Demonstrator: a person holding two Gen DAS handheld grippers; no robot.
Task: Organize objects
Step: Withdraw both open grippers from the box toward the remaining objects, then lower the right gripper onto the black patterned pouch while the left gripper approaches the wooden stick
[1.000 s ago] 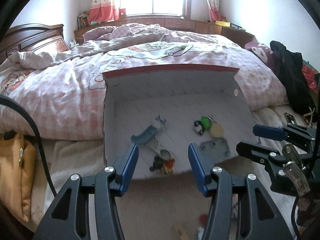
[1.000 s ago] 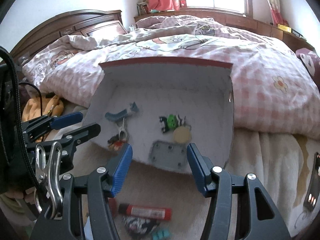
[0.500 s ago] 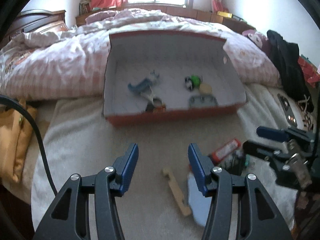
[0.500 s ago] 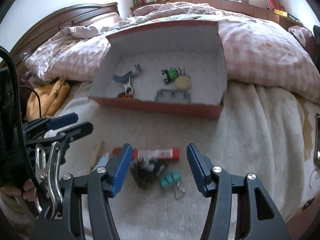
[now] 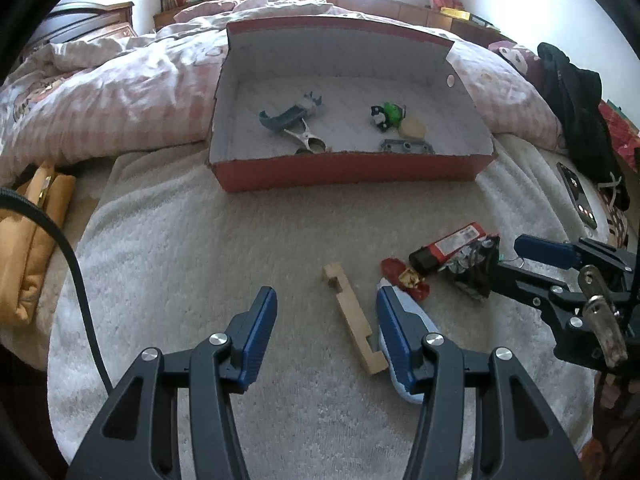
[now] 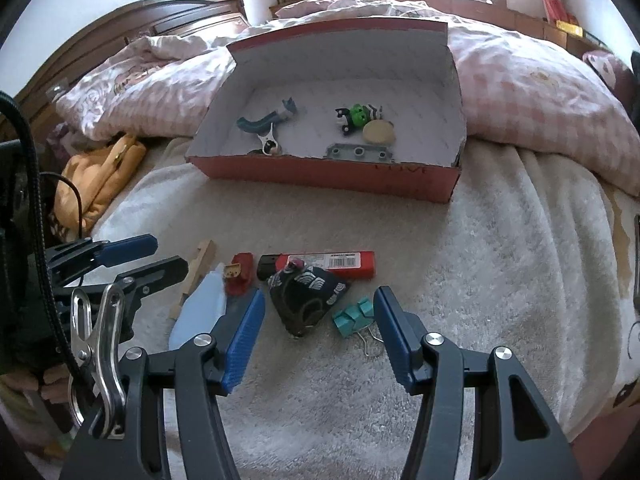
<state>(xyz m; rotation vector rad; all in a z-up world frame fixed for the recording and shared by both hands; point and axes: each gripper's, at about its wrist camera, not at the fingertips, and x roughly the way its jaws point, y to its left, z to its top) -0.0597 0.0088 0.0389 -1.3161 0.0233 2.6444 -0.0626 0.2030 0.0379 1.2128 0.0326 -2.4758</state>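
We have both tools over the loose items on the white blanket [image 5: 200, 248], w/ the red box [image 5: 344, 168] further back, some things already inside. The left gripper [image 5: 326, 332] has its jaws apart and empty; the wooden strip [image 5: 354, 322] lies on the blanket between them, nearer the right pad. The right gripper [image 6: 320, 332] is also apart and empty, above the dark pouch [image 6: 306, 298] and the teal binder clip [image 6: 352, 316].

For the left pick, we should probably shift a bit so the strip sits centred, then come down and close across its narrow width, approx. at mid-length, so it does not swing. The light-blue item [image 6: 200, 312] touches it on one side; we must avoid to pinch both.

The strip's long axis runs nearly away from us, its far notched end leaning slightly left in the left view, toward the box.
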